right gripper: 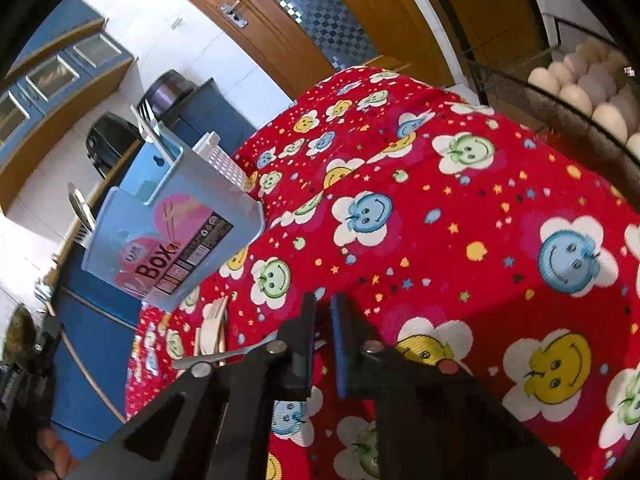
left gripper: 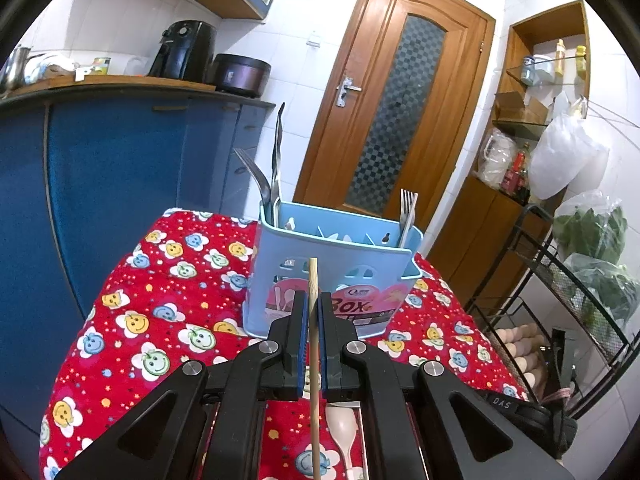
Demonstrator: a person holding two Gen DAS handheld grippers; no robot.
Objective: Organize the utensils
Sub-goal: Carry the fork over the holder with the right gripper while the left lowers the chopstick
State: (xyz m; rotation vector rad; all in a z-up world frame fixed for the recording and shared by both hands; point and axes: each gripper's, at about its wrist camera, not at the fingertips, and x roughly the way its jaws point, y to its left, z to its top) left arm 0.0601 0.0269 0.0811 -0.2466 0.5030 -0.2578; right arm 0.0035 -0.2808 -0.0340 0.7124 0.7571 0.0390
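My left gripper (left gripper: 314, 300) is shut on a wooden chopstick (left gripper: 314, 360) held upright, just in front of the light blue utensil box (left gripper: 332, 280). The box stands on the red smiley tablecloth (left gripper: 160, 320) and holds metal forks at its left (left gripper: 260, 180) and right (left gripper: 407, 210). A pale plastic spoon (left gripper: 343, 428) lies on the cloth below the gripper. My right gripper (right gripper: 323, 304) hovers over the cloth with its jaws nearly together and nothing between them. In the right wrist view the box (right gripper: 176, 216) is to the left, with pale plastic utensils (right gripper: 214, 328) and a metal utensil (right gripper: 224, 356) lying near it.
A blue cabinet (left gripper: 100, 184) with an air fryer (left gripper: 184, 50) and cooker (left gripper: 240, 74) stands left. A wooden door (left gripper: 396, 92) is behind. A black wire rack (left gripper: 560, 300) with eggs (right gripper: 580, 92) and greens stands right of the table.
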